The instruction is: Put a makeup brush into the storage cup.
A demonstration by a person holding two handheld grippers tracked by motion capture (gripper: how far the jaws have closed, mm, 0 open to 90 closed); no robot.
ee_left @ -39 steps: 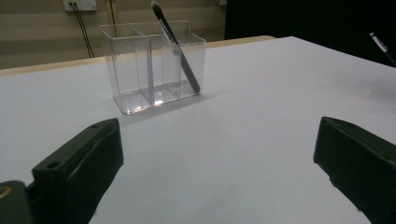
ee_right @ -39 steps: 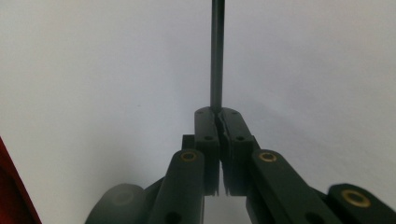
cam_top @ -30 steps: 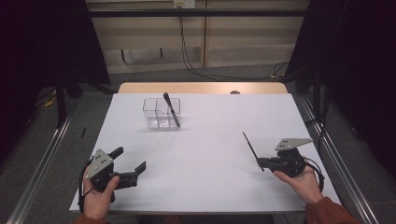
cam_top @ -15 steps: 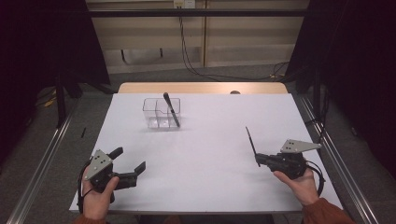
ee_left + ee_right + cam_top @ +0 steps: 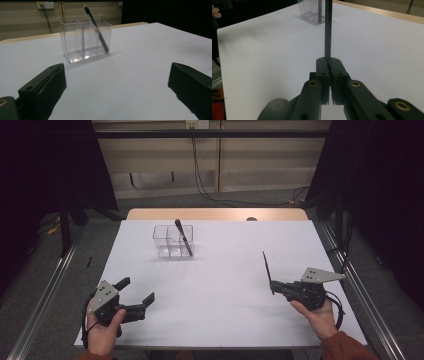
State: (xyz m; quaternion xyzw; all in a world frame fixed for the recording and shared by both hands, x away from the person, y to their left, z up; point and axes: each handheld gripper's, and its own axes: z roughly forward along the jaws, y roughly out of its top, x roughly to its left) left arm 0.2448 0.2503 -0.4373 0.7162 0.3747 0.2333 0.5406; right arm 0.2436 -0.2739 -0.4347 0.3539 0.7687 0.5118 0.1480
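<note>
White sheet covers the table (image 5: pixel 220 285); everything else I place relative to the clear organizer (image 5: pixel 173 241), which stands on the sheet toward the far edge, left of centre. It has several compartments. One black pen (image 5: pixel 183 237) already leans in its right-hand compartment, tip down, top sticking out above the rim.

My left gripper (image 5: pixel 136 300) sits well on the near side of the organizer, a bit left of it. Jaws spread wide, nothing between them; in the left gripper view it looks straight at the organizer across bare sheet.

My right gripper (image 5: pixel 274 285) is well to the near right of the organizer. Jaws are pinched fully together on a thin black stick (image 5: pixel 267 270), probably a second pen or brush. Grip is at its lower end; the stick rises steeply, tipped slightly away from me, clear of the sheet.

Step in hand, as I read it: stick is picked, carry to the organizer not yet begun. Next move calls for swinging the right gripper across to above the organizer, bringing the stick near vertical over a free compartment, lowering it past the rim, then releasing. Risk: the long free end knocks the light organizer or the pen already in it.
</note>
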